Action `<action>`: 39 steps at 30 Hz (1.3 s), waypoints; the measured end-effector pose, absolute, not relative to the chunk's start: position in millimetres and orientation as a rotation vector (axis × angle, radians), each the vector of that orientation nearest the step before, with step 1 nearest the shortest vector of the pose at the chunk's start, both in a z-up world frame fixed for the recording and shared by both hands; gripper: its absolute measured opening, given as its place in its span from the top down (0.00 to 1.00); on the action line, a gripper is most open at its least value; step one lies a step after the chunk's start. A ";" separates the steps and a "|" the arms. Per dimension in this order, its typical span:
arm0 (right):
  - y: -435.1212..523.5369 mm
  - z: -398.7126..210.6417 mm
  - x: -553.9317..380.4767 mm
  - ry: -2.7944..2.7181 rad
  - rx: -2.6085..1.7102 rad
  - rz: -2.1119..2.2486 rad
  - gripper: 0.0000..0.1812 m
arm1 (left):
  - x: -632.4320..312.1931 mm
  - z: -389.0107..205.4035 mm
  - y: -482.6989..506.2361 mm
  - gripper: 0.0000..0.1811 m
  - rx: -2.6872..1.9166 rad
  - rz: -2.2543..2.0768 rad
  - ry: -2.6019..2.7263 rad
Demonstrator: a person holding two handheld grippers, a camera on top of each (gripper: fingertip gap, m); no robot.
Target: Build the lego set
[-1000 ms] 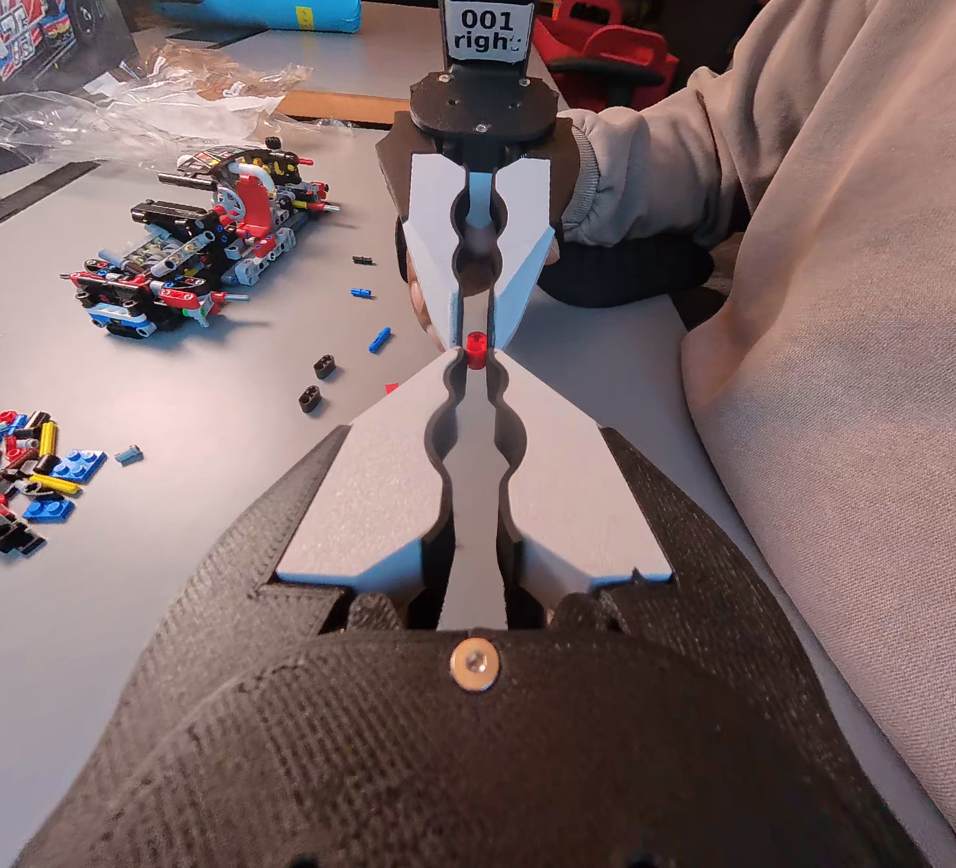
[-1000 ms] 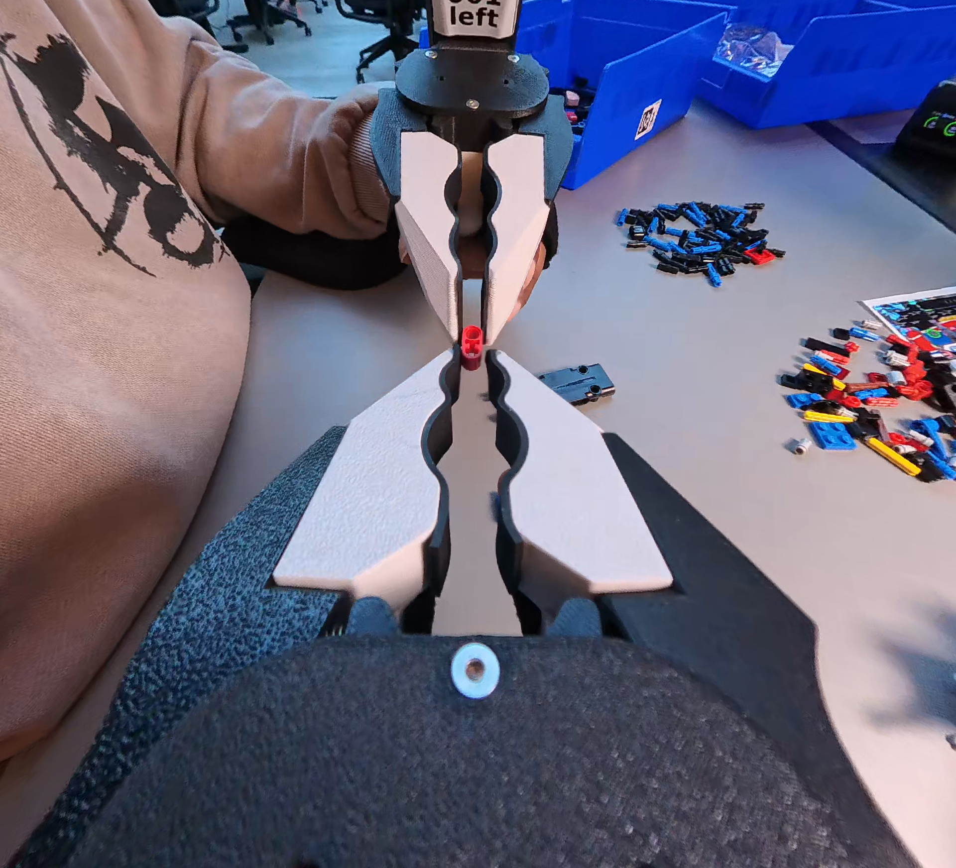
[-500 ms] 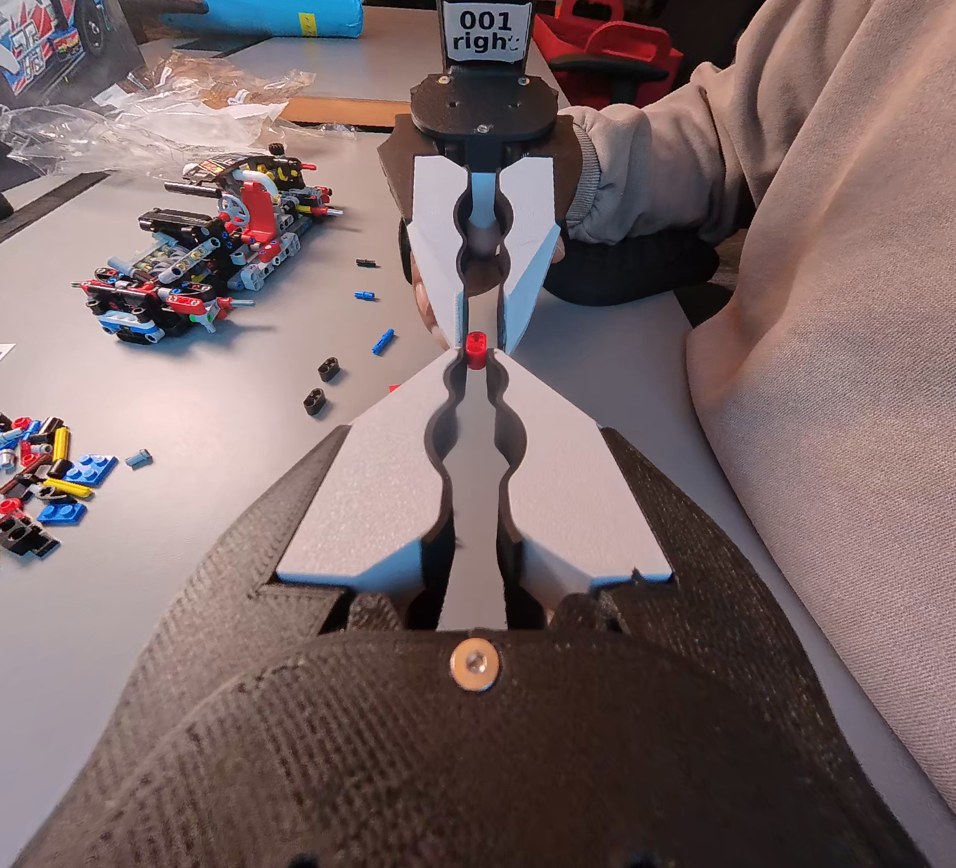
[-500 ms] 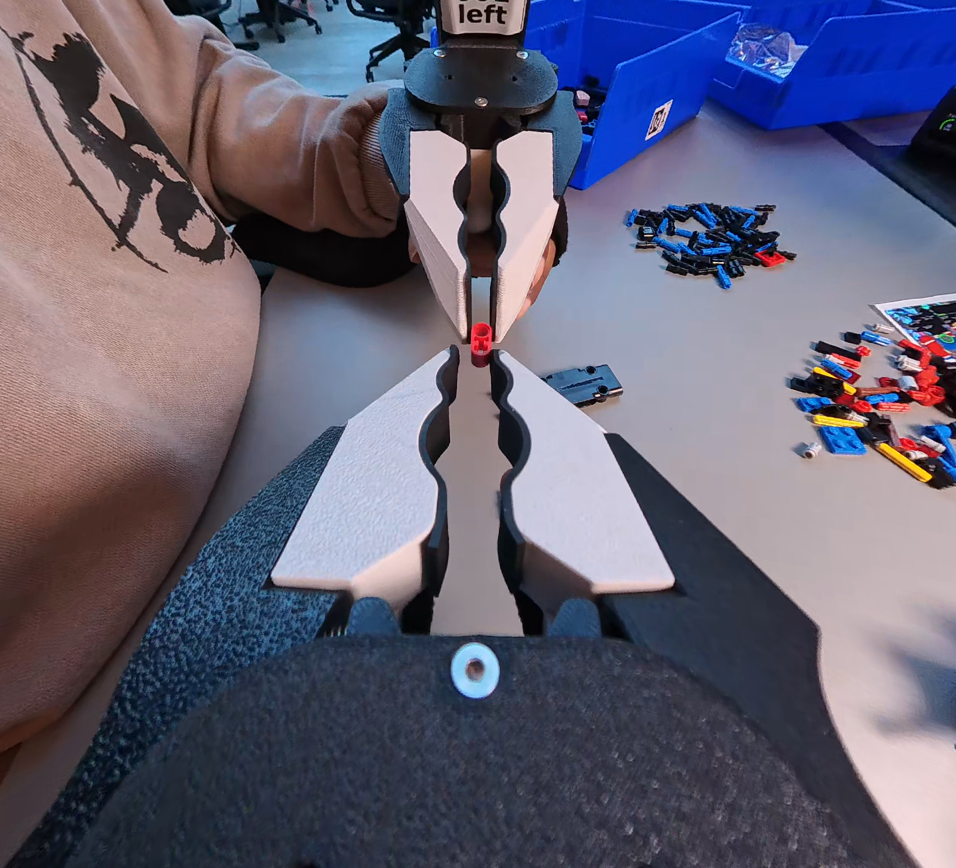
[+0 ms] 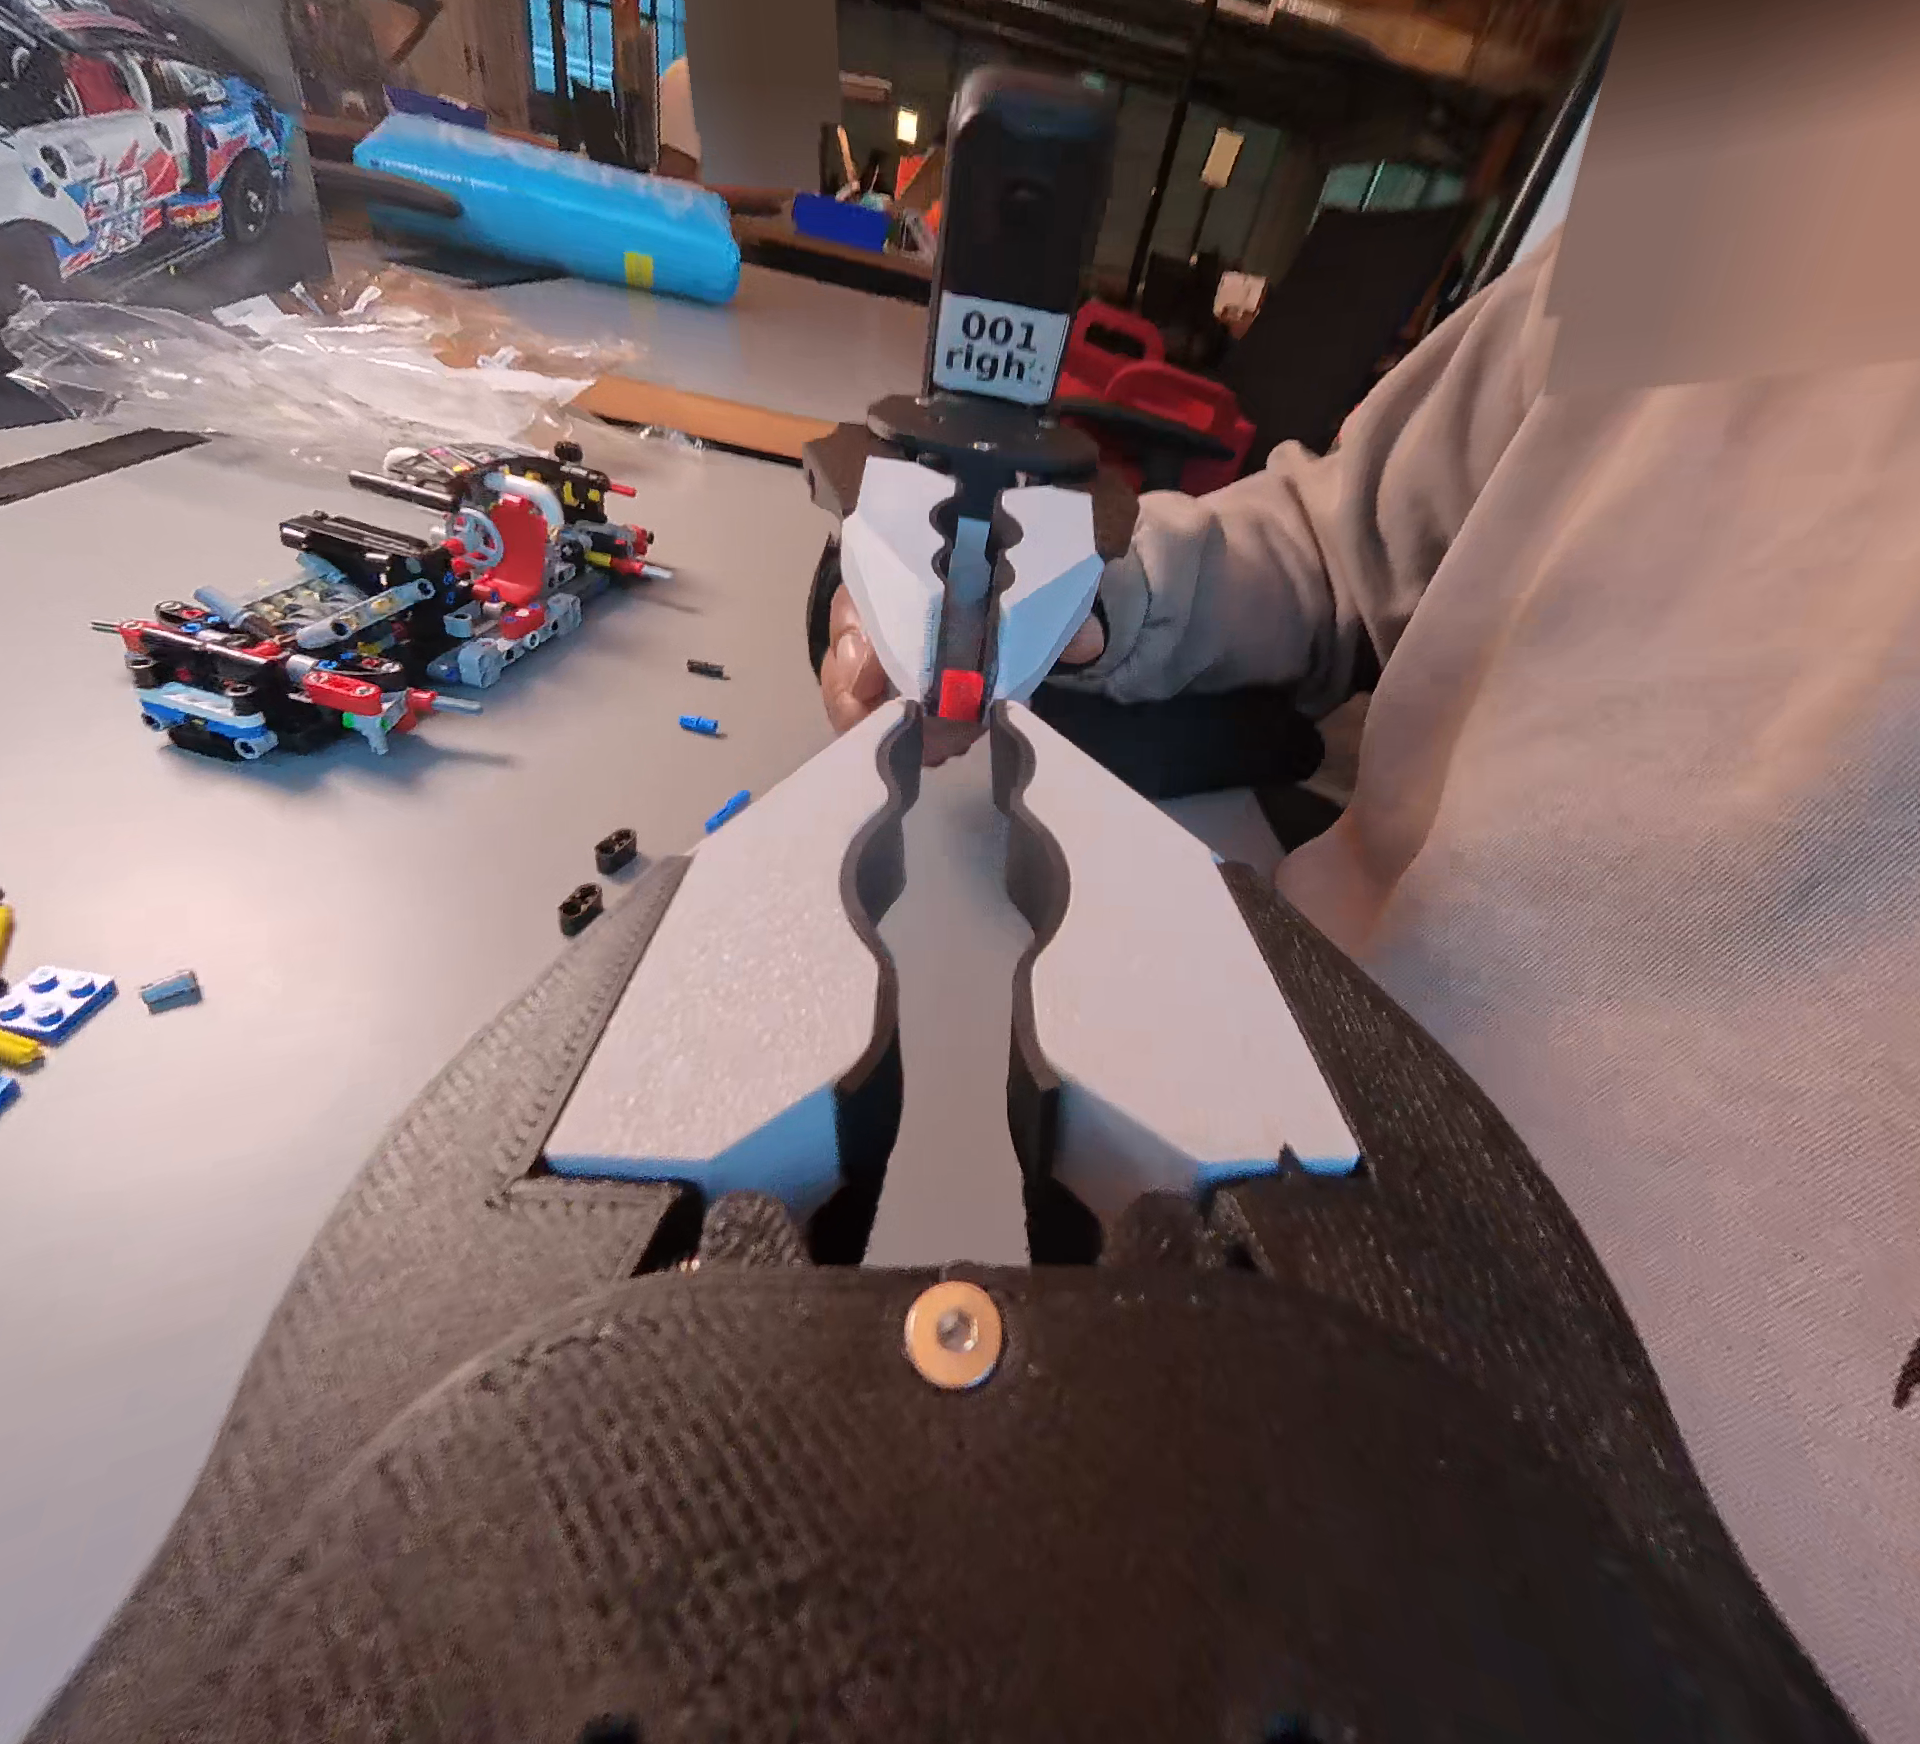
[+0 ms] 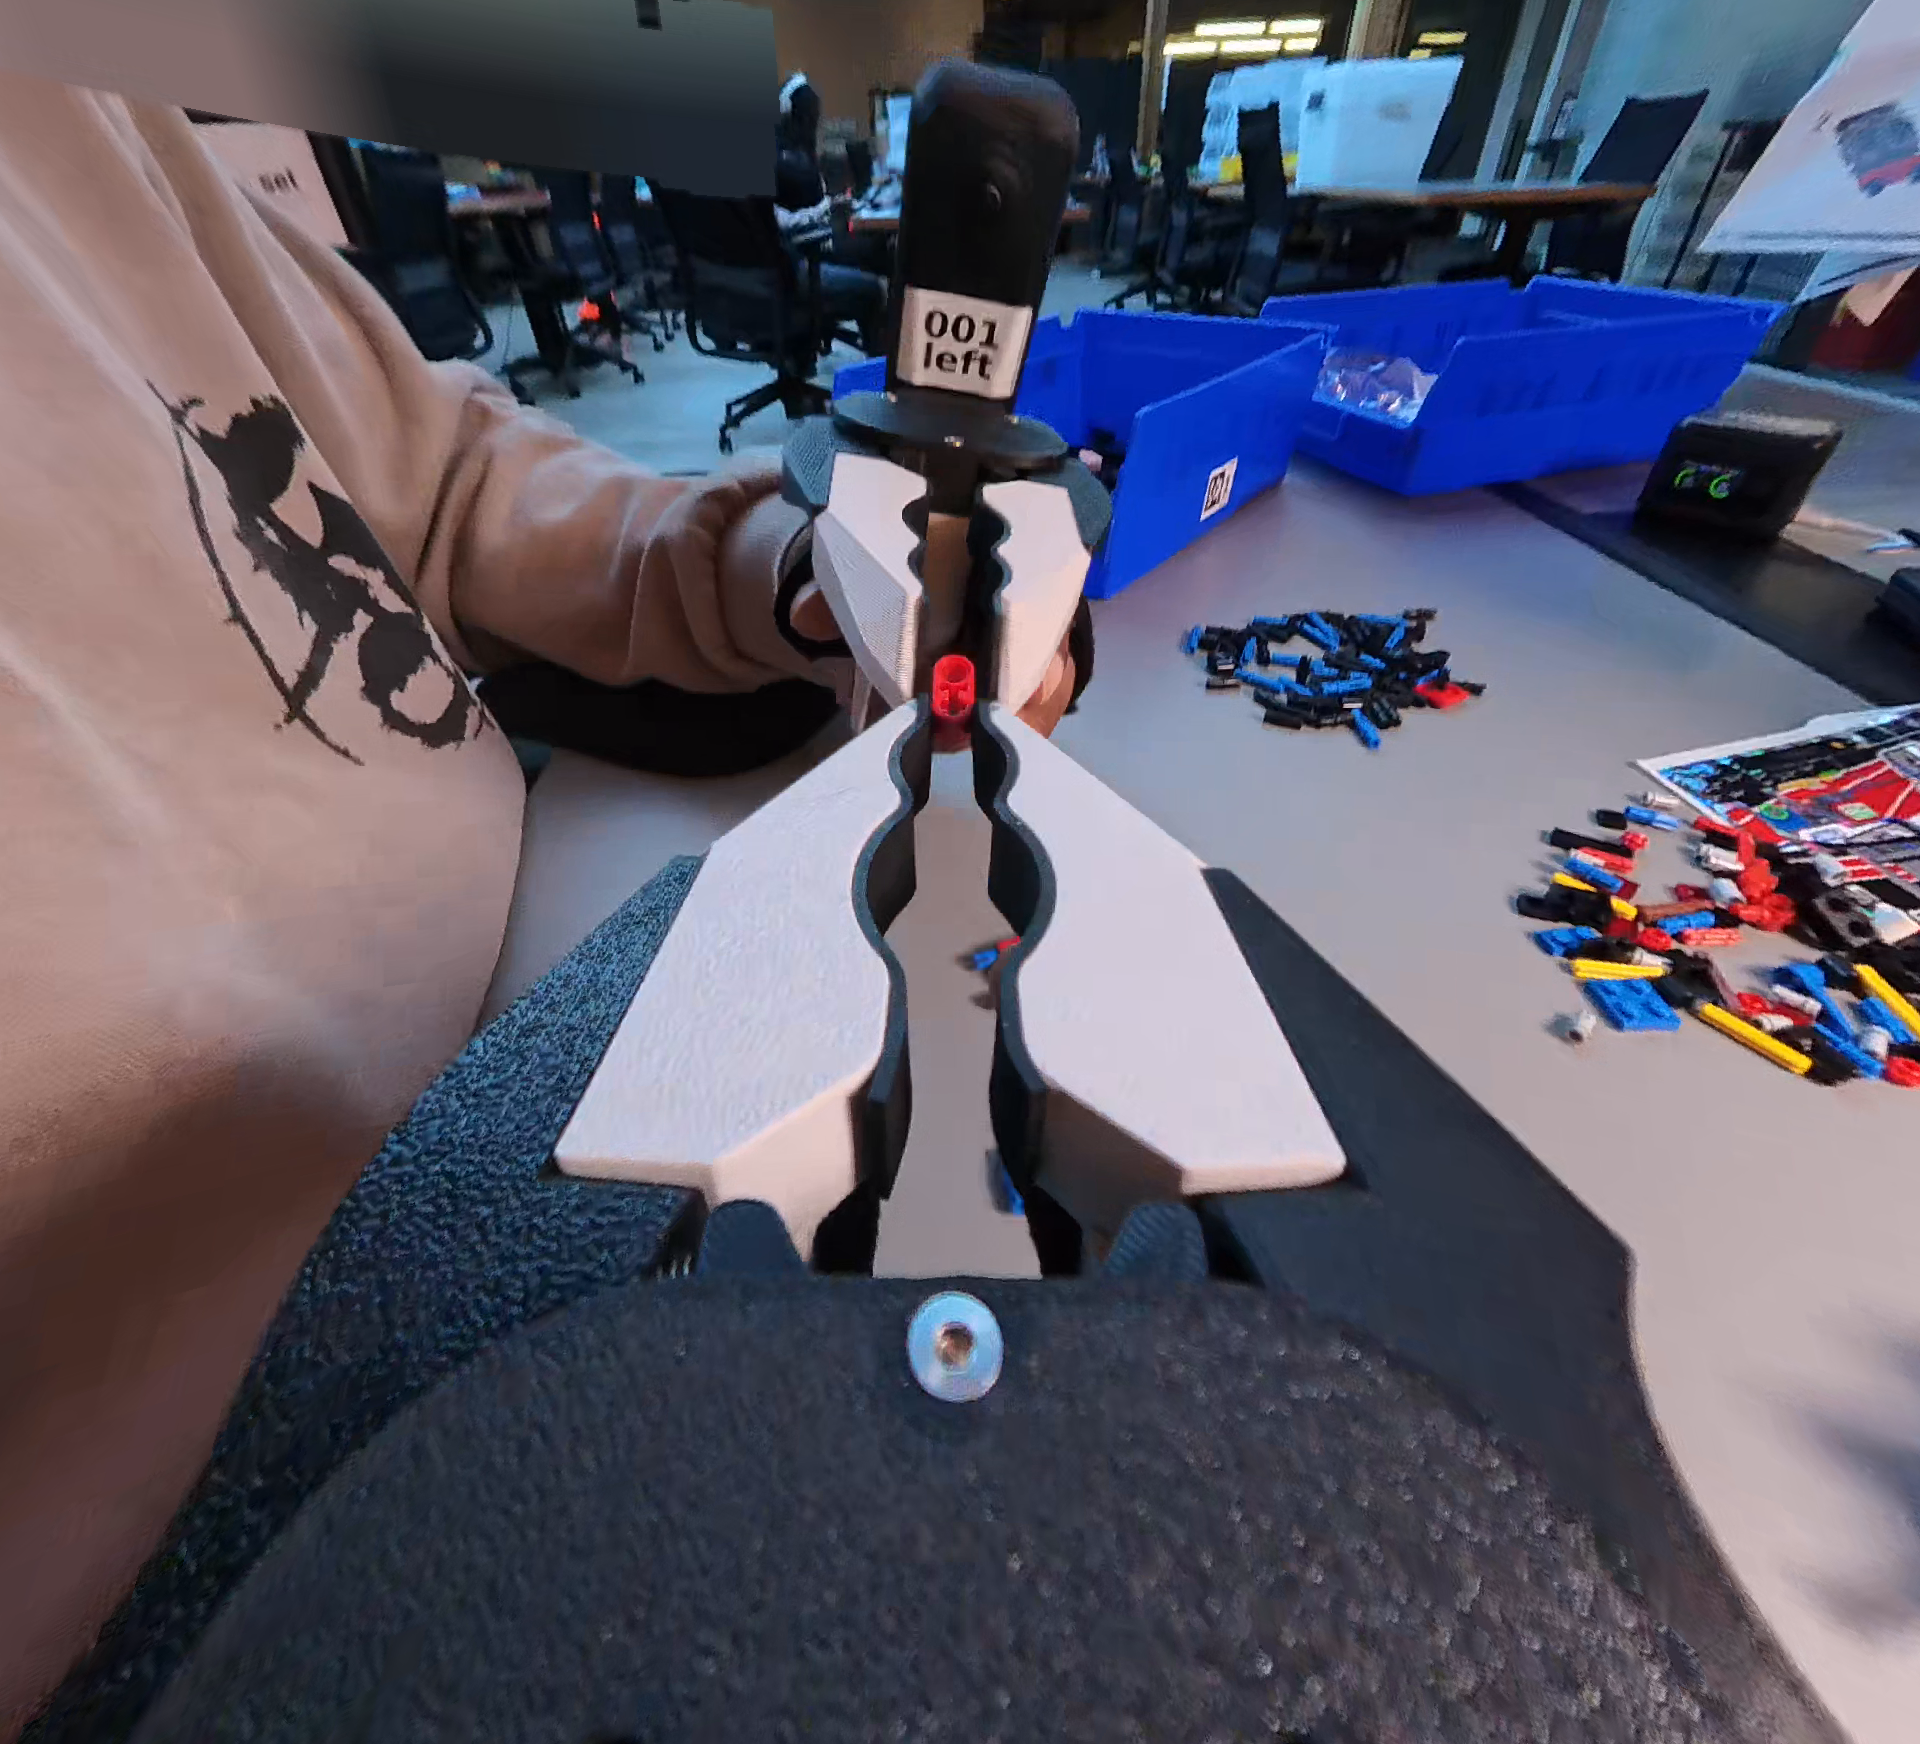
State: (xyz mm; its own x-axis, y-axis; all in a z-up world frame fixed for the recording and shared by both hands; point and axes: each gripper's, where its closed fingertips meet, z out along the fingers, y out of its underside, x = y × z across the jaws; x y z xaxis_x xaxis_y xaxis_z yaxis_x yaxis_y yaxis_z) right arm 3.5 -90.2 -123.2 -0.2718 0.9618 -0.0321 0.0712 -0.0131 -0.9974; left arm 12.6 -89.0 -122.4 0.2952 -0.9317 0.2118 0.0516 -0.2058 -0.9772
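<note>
Right gripper (image 6: 952, 713): closed on small red connector piece (image 6: 952, 684), pinched at the very fingertips, raised above grey tabletop (image 6: 1351, 915) in front of the person's chest.
Left gripper (image 5: 954, 724): tip to tip with the right one, jaws slightly parted beside the piece, apparently not clamping it.
Handling, judged: piece was light, rigid plastic, smooth, liable to twist or pop from a tip pinch; best taken across its flat sides, open end left free.
Partly built car (image 5: 364, 614): well apart, on tabletop.
</note>
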 end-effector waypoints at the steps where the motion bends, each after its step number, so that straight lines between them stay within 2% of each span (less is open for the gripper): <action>1: -88.8 -118.9 2.6 -1.423 -1.120 1.399 0.98 | 12.0 -118.4 -88.8 0.96 -1.460 -1.166 0.833; 16: -87.9 -110.3 1.2 -1.364 -1.102 1.425 0.98 | 10.6 -108.0 -87.0 0.97 -1.421 -1.322 0.725; 34: -74.2 -132.2 -7.0 -1.411 -1.192 1.211 0.97 | 0.7 -126.4 -71.6 0.97 -1.598 -1.613 0.511; 39: -73.2 -137.4 -6.9 -1.464 -1.163 1.121 0.97 | 0.6 -131.9 -71.9 0.97 -1.611 -1.550 0.564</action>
